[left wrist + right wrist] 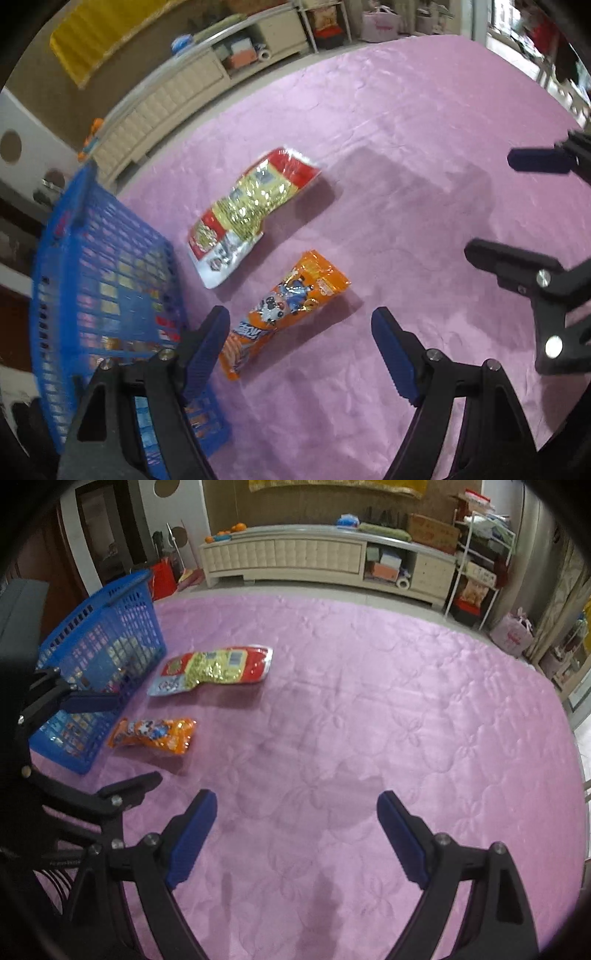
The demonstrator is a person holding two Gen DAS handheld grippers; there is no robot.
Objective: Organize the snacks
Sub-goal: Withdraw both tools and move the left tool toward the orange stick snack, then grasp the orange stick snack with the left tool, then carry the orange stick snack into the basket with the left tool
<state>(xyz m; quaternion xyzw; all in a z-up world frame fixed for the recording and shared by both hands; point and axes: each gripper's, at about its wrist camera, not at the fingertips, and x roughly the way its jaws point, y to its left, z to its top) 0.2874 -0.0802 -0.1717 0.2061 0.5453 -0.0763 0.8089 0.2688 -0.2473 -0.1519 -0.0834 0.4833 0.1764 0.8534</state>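
Observation:
An orange snack bag (284,306) lies flat on the pink quilted cloth (406,147), just ahead of my open, empty left gripper (301,325). A red, gold and white snack bag (251,206) lies beyond it. A blue plastic basket (99,280) holding several snacks stands at the left. In the right wrist view the orange bag (153,734), the red bag (214,670) and the basket (99,657) sit at the left. My right gripper (297,808) is open and empty over bare cloth, and it also shows in the left wrist view (491,206). The left gripper (118,738) is open by the orange bag.
The pink cloth (369,701) covers the whole table. Behind it stand a low beige cabinet (314,557), a white wire shelf (480,565) and a pink bag (511,635) on the floor. The table edge curves at the right.

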